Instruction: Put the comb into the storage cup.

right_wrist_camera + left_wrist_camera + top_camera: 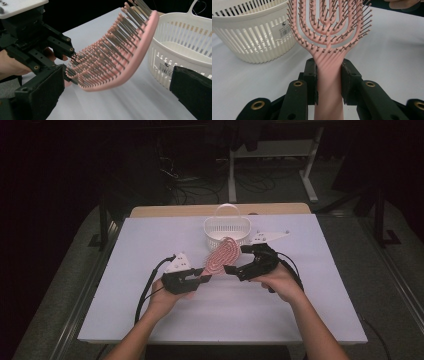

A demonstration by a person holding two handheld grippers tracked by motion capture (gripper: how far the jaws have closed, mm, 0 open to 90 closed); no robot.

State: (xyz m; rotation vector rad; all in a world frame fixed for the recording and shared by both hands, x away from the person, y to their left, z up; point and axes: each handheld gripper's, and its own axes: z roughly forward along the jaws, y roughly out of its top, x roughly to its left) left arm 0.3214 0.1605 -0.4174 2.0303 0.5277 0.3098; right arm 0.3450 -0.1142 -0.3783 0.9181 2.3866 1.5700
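Note:
A pink vented hairbrush hangs above the white table, its head tilted up toward the white slotted basket. My left gripper is shut on the handle; in the left gripper view both pads press the handle's sides just below the bristled head. My right gripper stands open, its jaws wide apart on either side of the brush head. In the right gripper view the curved head floats between the two pads without touching either. The basket stands just behind the brush.
The basket has an upright handle and looks empty from above. The white table has free room on the left, the right and in front of the hands. A wooden strip runs along its far edge, with dark floor, cables and desk legs beyond.

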